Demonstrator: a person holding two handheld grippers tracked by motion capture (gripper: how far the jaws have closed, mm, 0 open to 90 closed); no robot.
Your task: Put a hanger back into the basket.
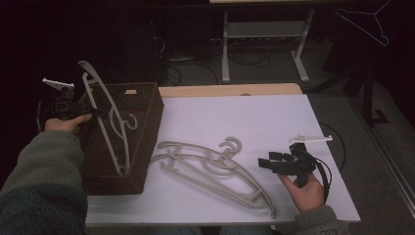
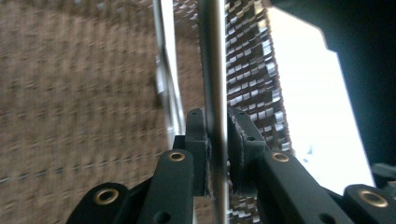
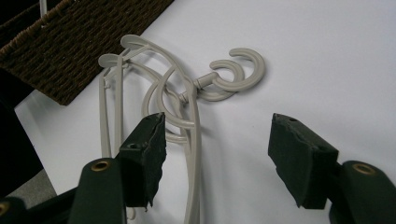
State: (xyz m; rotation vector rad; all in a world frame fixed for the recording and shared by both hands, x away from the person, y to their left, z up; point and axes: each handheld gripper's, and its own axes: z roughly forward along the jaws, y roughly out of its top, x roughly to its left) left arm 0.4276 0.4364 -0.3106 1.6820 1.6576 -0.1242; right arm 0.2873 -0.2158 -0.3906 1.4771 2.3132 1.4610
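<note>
A beige plastic hanger (image 1: 105,112) stands tilted in the brown woven basket (image 1: 149,122) at the table's left, its lower end inside. My left gripper (image 1: 100,112) is shut on its thin bar. In the left gripper view the bar (image 2: 215,70) runs upright between the pads, which press on both sides at my left gripper (image 2: 217,140). Two more beige hangers (image 1: 210,169) lie stacked on the white tabletop. My right gripper (image 1: 262,162) hovers open just right of them. In the right gripper view those hangers (image 3: 187,93) lie ahead of its wide-apart jaws (image 3: 217,158).
The white tabletop (image 1: 264,122) has bare room behind and right of the loose hangers. A wooden strip (image 1: 230,90) borders its far edge. Beyond stand a white table frame (image 1: 264,34) and a wire hanger (image 1: 372,22) in the dark.
</note>
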